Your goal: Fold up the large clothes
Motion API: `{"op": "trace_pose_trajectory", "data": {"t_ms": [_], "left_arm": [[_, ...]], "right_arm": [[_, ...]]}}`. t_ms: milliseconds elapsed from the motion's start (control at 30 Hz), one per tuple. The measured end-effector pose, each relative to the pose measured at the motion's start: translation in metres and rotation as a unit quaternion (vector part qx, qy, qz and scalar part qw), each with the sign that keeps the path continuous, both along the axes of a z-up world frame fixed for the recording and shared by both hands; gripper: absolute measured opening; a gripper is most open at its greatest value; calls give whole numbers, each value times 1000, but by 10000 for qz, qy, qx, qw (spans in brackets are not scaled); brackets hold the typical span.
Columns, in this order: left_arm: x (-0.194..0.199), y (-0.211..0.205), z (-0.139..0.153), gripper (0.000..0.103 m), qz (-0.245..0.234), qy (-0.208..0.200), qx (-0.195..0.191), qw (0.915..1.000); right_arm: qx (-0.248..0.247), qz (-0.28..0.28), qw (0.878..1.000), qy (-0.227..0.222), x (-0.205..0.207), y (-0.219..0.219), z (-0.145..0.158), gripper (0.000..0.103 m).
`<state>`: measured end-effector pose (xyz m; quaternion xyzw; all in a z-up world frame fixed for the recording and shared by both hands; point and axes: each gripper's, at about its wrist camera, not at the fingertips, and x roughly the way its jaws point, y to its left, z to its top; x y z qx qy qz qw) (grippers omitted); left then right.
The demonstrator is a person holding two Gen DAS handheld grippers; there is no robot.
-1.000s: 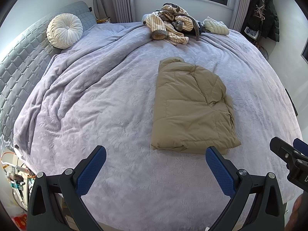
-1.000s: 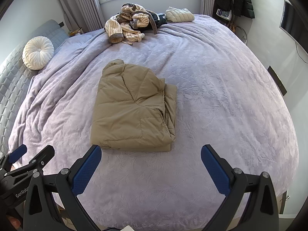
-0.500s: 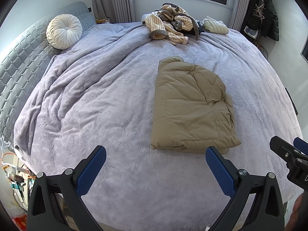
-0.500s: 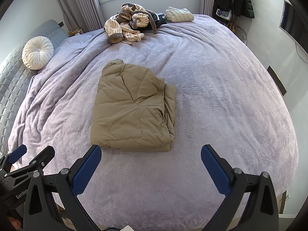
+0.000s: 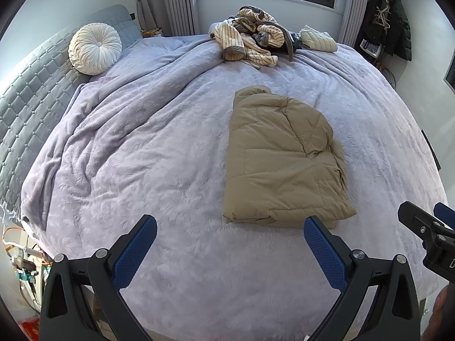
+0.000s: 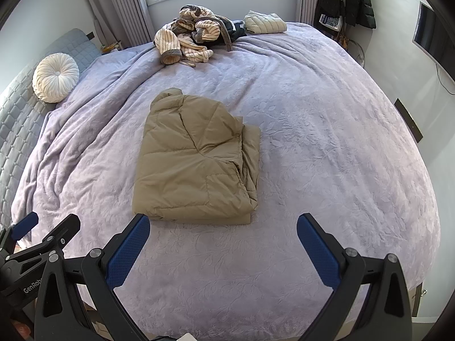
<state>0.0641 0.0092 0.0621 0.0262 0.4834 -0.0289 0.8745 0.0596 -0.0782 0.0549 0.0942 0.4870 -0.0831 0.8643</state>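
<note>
While the tan puffer jacket [image 5: 281, 162] is lying folded mid-bed on the purple blanket [image 5: 142, 156], the left gripper [image 5: 230, 244] and right gripper [image 6: 223, 241] are hovering wide open, holding nothing. Honestly, puffy layers could spring apart if grabbed shallow.

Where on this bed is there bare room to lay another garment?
Free: the blanket right of the jacket, and the stretch between jacket and cushion. Crowded: the far edge by the window, with the clothes pile.
</note>
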Motion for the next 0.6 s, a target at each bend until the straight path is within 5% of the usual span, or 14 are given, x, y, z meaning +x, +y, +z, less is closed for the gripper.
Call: {"op": "trace_pose_trajectory", "data": {"t_ms": [600], "left_arm": [[12,-1,3,103,-104,-7,-68,9999]], "right_arm": [[-4,9,10000,18,1,0,1,103]]}}
